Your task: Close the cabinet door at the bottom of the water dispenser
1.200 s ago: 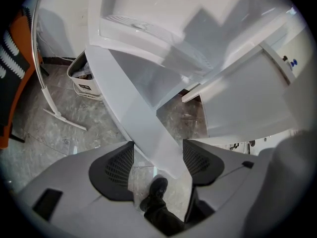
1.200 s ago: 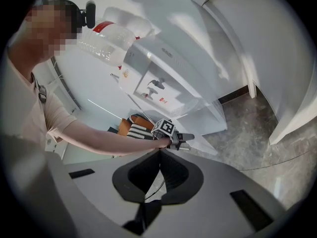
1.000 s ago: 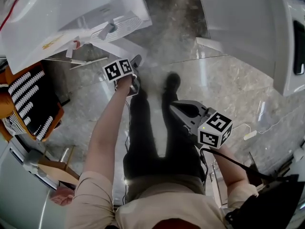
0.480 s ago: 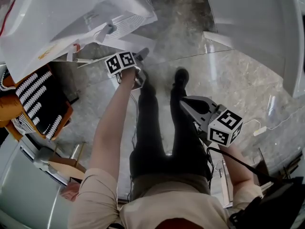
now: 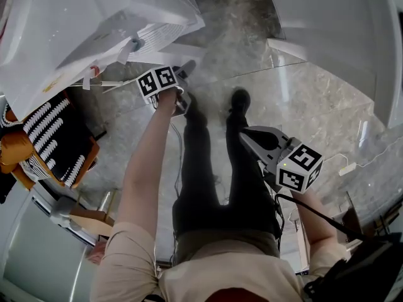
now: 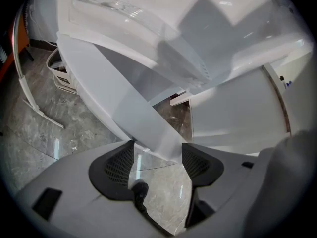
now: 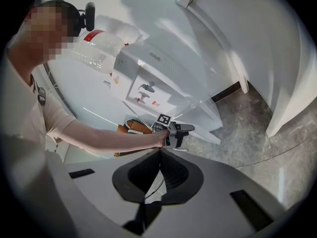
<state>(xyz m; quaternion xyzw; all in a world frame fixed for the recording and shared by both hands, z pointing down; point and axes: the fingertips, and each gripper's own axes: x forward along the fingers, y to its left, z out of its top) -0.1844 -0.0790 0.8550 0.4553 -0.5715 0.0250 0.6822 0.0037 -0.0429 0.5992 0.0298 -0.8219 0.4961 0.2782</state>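
Observation:
The white water dispenser (image 5: 88, 24) stands at the upper left, with a large bottle (image 7: 99, 46) on top in the right gripper view. Its bottom cabinet door (image 5: 165, 58) hangs open over the floor. My left gripper (image 5: 187, 68) is stretched out to the door's free edge. In the left gripper view the door (image 6: 124, 108) slants down and its corner sits right at the tips of that open gripper (image 6: 156, 155); I cannot tell whether they touch. The right gripper (image 5: 243, 134) hangs by the person's right leg, shut on nothing, its pads meeting (image 7: 159, 153).
An orange seat with a black-and-white striped cloth (image 5: 44, 137) sits left of the dispenser. A tall white unit (image 5: 334, 30) fills the upper right. A white cable and plug (image 5: 347, 167) lie on the grey stone floor. A basket (image 6: 62, 76) stands by the dispenser.
The left gripper has moved forward, closer to the open door's edge, mostly in the first half second. The right gripper has stayed by the leg, still shut.

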